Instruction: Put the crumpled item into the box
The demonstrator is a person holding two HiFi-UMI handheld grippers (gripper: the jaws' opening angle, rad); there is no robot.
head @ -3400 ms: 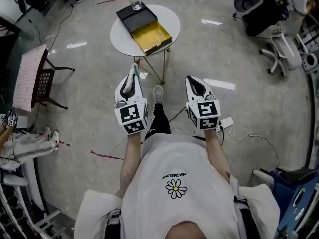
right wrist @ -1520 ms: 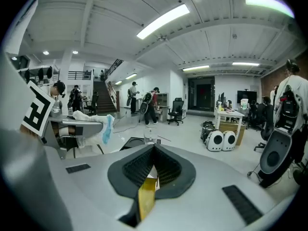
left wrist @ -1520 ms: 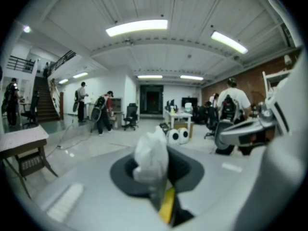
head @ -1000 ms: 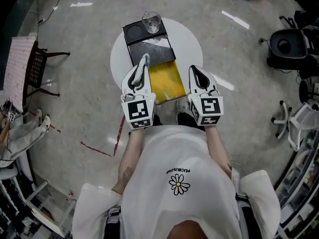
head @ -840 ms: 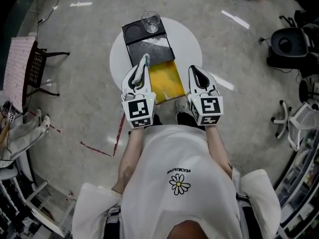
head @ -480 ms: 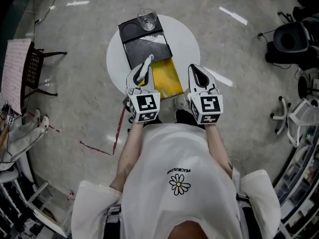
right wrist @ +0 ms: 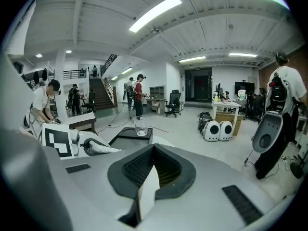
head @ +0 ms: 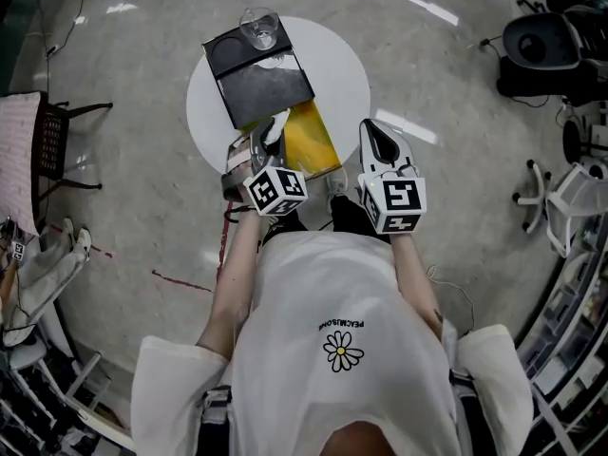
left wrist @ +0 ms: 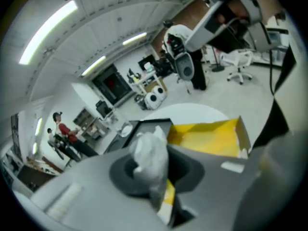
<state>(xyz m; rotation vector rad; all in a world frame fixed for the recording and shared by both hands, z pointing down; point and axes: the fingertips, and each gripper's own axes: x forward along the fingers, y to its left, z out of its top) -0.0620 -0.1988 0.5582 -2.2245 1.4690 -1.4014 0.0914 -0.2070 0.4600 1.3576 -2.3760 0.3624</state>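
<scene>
Left gripper clamps crumpled item (white) near yellow box.

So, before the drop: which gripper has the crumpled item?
The left gripper: its jaws pinch the white crumpled item; the right gripper is shut and empty.

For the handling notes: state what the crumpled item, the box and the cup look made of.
The crumpled item: thin white paper or tissue, perhaps plastic film; soft matte creases.
The box: likely card, matte yellow inside; thin folded walls.
The cup: clear glass or hard plastic; see-through, glossy.
</scene>
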